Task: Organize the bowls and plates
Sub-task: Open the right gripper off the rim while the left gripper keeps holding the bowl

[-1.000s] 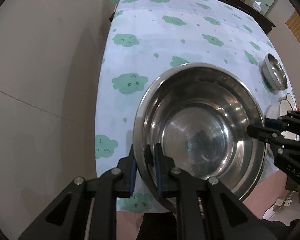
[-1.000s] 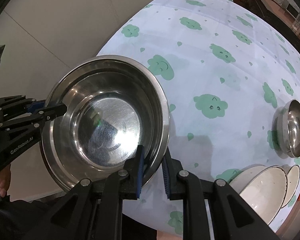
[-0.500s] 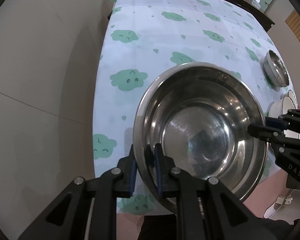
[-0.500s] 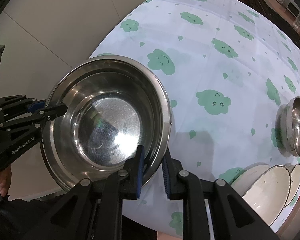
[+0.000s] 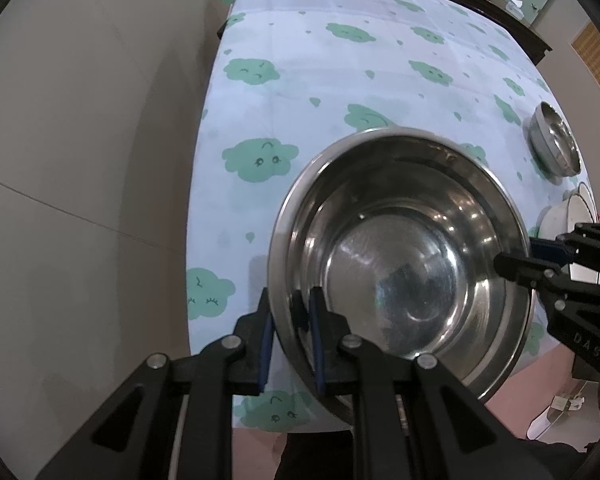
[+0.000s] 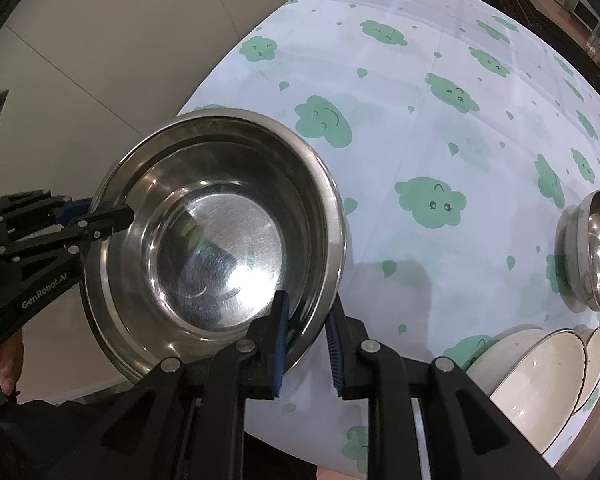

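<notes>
— Bowl [image 5: 400, 264]: facing which way?
— Mouth up, toward both cameras. Round, so no long axis to speak of.
— Where?
— Over the near left corner of the cloth [image 5: 320, 64], partly out past its near edge. Cannot tell whether resting or lifted.
— Held how?
— Clamped at its left rim by the left gripper [image 5: 291, 320], one pad inside, one outside, tight on the steel. Straddled at the opposite rim by the right gripper [image 6: 306, 320]. Just been opening there. Rim between the jaws, inner pad against the wall, outer pad [image 6: 334, 344] clear of it, with a strip of cloth showing in the gap.
— Counts?
— One big steel bowl. One small bowl [image 6: 596, 248], also steel, well apart near the right edge, seemingly sitting in a second shell. Cannot tell whether one piece or two. White bowls [image 6: 540, 372]: at least two, nested and leaning at the near right corner. Two grippers.
— Looks?
— Polished steel with a rolled rim and a stepped wall. Flat bottom, finely scratched. Bright glare on the bottom, plus a dark reflection of a gripper.
</notes>
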Available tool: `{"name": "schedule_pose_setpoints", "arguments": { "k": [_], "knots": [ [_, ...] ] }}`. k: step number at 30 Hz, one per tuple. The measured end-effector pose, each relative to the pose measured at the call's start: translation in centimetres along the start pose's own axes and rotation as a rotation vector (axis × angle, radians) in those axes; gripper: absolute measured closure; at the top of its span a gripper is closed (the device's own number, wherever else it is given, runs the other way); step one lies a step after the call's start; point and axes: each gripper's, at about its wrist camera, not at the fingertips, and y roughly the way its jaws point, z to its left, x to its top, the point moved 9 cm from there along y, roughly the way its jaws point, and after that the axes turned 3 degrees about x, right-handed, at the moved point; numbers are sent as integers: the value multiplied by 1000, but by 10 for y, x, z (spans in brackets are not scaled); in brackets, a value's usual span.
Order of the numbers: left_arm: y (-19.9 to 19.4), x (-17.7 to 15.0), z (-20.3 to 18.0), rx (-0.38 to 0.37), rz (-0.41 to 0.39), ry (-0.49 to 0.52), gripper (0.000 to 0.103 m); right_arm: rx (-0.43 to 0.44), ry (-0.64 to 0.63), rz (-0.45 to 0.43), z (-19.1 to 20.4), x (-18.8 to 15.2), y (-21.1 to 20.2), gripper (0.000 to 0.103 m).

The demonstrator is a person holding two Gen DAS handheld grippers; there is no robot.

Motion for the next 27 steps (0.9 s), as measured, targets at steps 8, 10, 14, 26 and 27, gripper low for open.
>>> {"name": "schedule_pose_setpoints", "arguments": {
  "k": [8, 10, 14, 26, 27],
  "knots": [
    [-2, 0, -1, -22, -5, -5, 82, 4, 15, 3, -1, 1, 1, 79],
    [-5, 3, -1, -19, -17, -4, 81, 5, 29, 13, -4, -1, 3, 77],
    [-6, 4, -4, -39, -17, 1, 80, 24, 33, -6, -3, 0, -3, 76],
    [-17, 15, -4, -52, -51, 15, 80, 11, 45, -43, 0, 2, -18, 76],
    [-18, 16, -4, -53, -55, 19, 80, 8, 48, -51, 0, 2, -20, 76]
  ]
}}
